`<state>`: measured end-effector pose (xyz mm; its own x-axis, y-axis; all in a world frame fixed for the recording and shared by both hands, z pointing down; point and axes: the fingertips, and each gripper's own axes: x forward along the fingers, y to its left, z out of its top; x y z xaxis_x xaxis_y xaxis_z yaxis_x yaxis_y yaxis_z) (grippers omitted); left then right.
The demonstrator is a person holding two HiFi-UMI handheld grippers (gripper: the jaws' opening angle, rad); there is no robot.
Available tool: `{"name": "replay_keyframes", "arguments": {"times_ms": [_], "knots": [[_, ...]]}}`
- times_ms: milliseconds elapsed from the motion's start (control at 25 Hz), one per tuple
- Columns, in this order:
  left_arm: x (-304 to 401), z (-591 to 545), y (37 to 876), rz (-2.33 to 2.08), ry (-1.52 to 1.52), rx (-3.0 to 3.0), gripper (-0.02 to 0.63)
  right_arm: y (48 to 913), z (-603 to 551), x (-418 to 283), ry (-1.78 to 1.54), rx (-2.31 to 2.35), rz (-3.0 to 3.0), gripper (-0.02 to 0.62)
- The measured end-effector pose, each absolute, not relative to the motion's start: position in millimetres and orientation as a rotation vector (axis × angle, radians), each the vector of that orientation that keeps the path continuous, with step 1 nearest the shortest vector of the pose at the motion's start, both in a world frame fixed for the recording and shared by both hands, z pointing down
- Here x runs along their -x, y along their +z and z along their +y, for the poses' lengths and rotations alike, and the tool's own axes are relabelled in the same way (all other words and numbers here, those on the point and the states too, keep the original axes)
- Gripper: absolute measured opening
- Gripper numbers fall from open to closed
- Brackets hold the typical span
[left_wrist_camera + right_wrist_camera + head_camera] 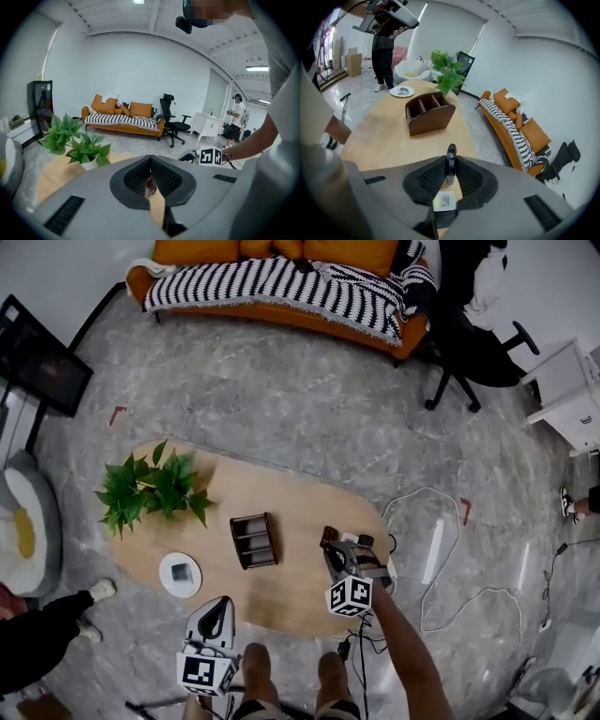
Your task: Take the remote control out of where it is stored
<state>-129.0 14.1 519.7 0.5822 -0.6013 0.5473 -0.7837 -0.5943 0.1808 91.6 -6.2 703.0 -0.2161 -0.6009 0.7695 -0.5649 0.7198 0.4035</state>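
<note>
Lower centre of the right gripper view, the right gripper clamps the remote control edge-on (display end nearest). Its long axis points up-frame toward the wooden holder. The left gripper is closed and empty.

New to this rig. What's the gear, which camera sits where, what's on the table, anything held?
There is no robot here: a person holds a two-jaw gripper in each hand. The head view looks steeply down from a camera on the person's head. The other two views come from a camera riding on each gripper, looking along its jaws. On the oval wooden table stand a potted plant, a dark wooden holder with compartments, and a round white dish carrying a small grey object. The right gripper is shut on a slim dark thing, seemingly the remote control. The left gripper is shut and empty.
</note>
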Motion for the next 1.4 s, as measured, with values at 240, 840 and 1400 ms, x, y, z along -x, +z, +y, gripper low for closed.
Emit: {"name": "replay_keyframes", "arguments": {"times_ms": [240,840,1400], "knots": [[128,22,531,-1.093,0.644,-2.4,0.006,708,-6,-86,-0.063,-0.917,-1.894,0.066],[129,34,548,-1.072,0.66,-2.371,0.006,720,12,-71,-0.094,-0.942,-1.929,0.067],[137,51,569,-1.061,0.69,-2.339,0.006,743,29,-56,-0.087,-0.953,-1.945,0.094]]}}
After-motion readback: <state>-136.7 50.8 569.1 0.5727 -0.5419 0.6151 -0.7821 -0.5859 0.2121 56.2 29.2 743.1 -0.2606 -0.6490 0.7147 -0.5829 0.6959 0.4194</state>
